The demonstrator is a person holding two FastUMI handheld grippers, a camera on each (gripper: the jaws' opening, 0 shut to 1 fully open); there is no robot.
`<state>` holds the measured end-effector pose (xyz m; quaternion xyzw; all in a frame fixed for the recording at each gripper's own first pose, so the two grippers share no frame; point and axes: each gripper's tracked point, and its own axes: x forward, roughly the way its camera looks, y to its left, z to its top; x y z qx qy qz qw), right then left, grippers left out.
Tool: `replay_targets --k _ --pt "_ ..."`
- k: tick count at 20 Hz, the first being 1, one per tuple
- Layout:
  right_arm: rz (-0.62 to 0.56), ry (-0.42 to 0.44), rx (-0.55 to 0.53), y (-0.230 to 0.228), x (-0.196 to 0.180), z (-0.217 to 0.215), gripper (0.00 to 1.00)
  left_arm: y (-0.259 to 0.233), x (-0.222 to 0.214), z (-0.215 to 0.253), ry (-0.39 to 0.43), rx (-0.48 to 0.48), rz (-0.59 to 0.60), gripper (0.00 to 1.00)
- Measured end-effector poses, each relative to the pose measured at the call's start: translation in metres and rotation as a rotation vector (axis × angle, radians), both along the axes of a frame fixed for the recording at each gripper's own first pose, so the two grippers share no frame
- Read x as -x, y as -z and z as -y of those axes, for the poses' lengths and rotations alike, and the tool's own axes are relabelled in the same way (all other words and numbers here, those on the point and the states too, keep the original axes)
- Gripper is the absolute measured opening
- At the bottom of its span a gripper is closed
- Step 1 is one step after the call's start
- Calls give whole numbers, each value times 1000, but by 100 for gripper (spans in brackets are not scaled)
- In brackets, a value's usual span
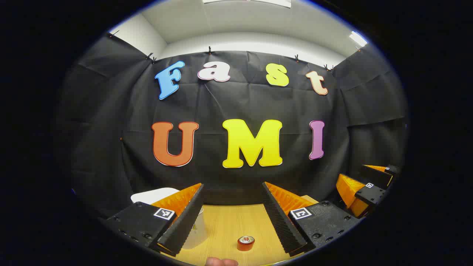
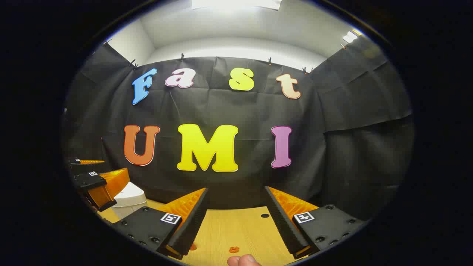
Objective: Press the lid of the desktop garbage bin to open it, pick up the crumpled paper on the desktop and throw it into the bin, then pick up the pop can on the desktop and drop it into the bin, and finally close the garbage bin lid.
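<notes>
- In the left gripper view, the left gripper (image 1: 232, 207) is held above the wooden desktop (image 1: 229, 225) with its fingers spread wide; nothing is gripped between them.
- The pop can (image 1: 246, 242) is seen upright on the desktop, low in the gap between the fingers (nearer the right-hand one), touching neither.
- The white garbage bin (image 1: 155, 194) is partly hidden behind the left-hand finger, its lid down as far as can be told.
- The right gripper (image 1: 364, 184) is seen at the right edge of that view, its fingers apart.
- In the right gripper view, the right gripper (image 2: 236, 212) is likewise wide open and empty over the desktop (image 2: 236, 229).
- The bin (image 2: 128, 198) is seen to the left there, just behind the left gripper (image 2: 94, 173).
- The crumpled paper cannot be made out.
</notes>
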<state>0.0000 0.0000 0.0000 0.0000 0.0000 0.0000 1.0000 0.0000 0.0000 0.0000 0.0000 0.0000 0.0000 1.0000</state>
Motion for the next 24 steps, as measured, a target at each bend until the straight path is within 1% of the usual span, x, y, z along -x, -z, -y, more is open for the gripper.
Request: replay_targets --k 4,17,19,22,24 --pt "2 8 -5 1 0 0 94 4 -2 -3 -21 1 -11 98" --pt "-7 13 -7 4 2 3 95 7 -4 -5 -18 -10 -9 98" --pt "-6 10 -1 3 1 2 95 6 -5 -2 -8 1 -4 98" --pt "-4 13 -6 3 1 6 94 7 -8 2 -8 -14 -2 98" --pt "-10 10 -9 4 0 6 94 8 -8 9 10 -14 -4 98"
